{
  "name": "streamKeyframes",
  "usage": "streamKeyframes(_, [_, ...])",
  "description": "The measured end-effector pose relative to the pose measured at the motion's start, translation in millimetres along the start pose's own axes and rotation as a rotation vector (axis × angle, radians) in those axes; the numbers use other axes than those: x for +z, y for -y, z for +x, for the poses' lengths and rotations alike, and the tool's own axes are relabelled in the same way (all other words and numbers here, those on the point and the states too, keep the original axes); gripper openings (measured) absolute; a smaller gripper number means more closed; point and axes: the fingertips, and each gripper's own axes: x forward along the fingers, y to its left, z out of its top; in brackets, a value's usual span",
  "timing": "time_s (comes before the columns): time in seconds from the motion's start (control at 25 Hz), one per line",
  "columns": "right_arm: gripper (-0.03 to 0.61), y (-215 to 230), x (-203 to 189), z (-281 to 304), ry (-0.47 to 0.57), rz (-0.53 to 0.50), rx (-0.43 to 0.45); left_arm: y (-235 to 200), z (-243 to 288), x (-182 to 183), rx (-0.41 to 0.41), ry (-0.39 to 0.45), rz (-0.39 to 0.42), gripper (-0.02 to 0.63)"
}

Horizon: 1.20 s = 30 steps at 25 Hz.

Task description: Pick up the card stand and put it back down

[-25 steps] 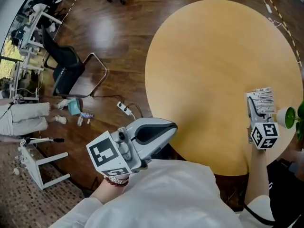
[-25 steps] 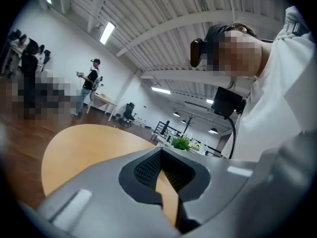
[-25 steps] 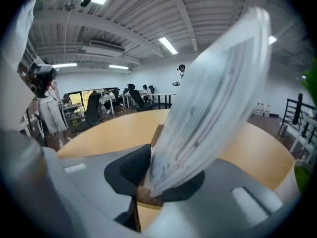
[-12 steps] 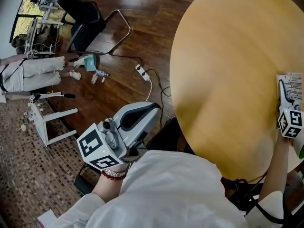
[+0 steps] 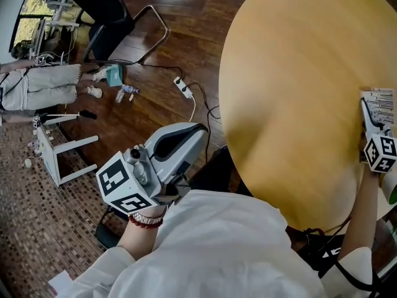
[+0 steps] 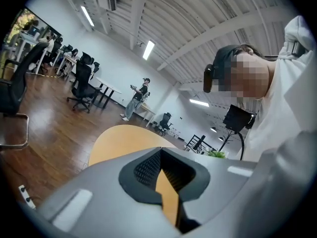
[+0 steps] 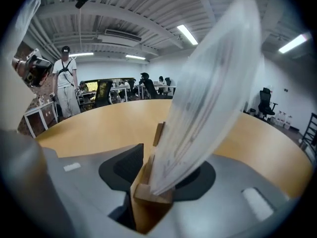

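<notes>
Grey and empty, the left gripper [image 5: 197, 135] hung at the lower left of the head view, off the round wooden surface [image 5: 291, 73]. Its fingers [image 6: 143, 170] were a narrow slit apart with nothing between them. At the right edge, the card stand [image 5: 379, 101] seemed to rest on the surface. Its wooden base sat between the fingers of the right gripper [image 5: 369, 120], which had just been opening and looked slack around it. The stand was probably light and stiff but top-heavy, with 1 tall card [image 7: 208, 93] in a slim base. The base seemed the safest hold, since the glossy card could slip or bend.
</notes>
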Motion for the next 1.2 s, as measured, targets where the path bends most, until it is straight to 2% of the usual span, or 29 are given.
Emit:
streamKeyframes(0.16, [0.212, 10.2, -13.1, -9.7, -0.025, 0.084, -0.028, -0.5, 5.5, 8.4, -0.018, 0.016, 0.001, -0.005])
streamKeyframes(0.28, [0.272, -1.4, -27.7, -22.3, -0.087, 0.157, -0.046, 0.3, 5.8, 8.1, -0.022, 0.014, 0.011, -0.005])
streamKeyframes(0.36, [0.279, -12.1, -40.9, -35.4, -0.122, 0.185, -0.075, 2.4, 4.2, 8.9, -0.032, 0.01, 0.032, -0.005])
streamKeyframes(0.48, [0.279, -41.6, -68.0, -55.4, -0.171, 0.211, -0.105, 6.3, -3.6, 10.4, -0.062, 0.02, 0.048, -0.005])
streamKeyframes(0.64, [0.279, -108.8, -101.1, -100.5, -0.197, 0.278, -0.115, 20.9, -31.7, 13.8, -0.144, 0.042, 0.062, -0.005])
streamKeyframes(0.8, [0.273, -178.6, -104.5, -148.1, -0.161, 0.313, -0.126, 37.8, -63.8, 18.0, -0.256, 0.03, 0.099, -0.005])
streamKeyframes(0.96, [0.262, -233.8, -92.5, -186.7, -0.061, 0.395, -0.178, 43.3, -106.0, 5.3, -0.325, -0.002, 0.123, -0.005])
streamKeyframes(1.08, [0.22, -281.1, -53.0, -210.2, 0.05, 0.338, -0.239, 32.6, -138.3, -17.8, -0.391, -0.056, 0.088, -0.005])
streamKeyframes(1.2, [0.211, -341.8, 6.9, -252.5, 0.175, 0.255, -0.284, 41.4, -160.6, -23.1, -0.512, -0.109, 0.134, -0.005])
